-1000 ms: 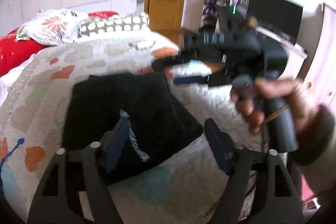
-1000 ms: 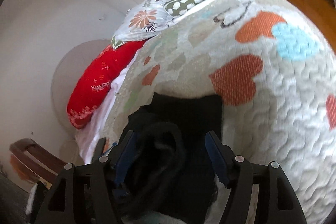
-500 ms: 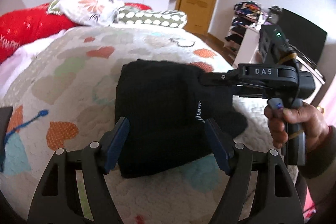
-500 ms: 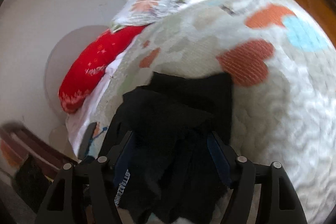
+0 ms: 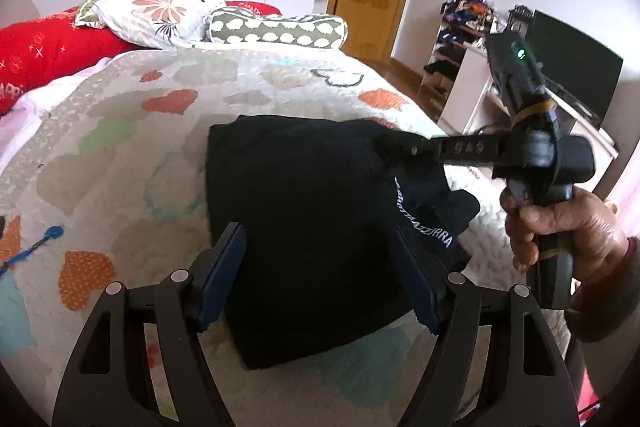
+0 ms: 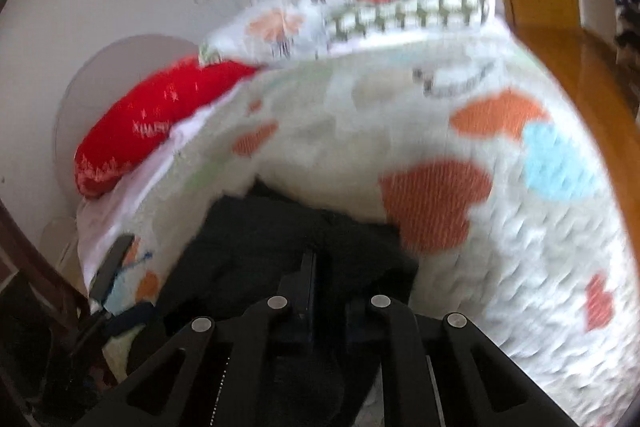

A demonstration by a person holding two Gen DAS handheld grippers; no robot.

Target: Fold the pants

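Both wrist views low over the bed (image 5: 120, 131), shared pants (image 5: 304, 211), right blurred.

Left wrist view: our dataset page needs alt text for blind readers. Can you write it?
Folded black fabric pants lie on a white quilted heart-print bedspread. The open left gripper hovers above them, while the right gripper reaches their far edge from the right; its jaws look closed.

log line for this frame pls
task: fold pants | left gripper: open, over pants | right gripper: shut on pants | bed
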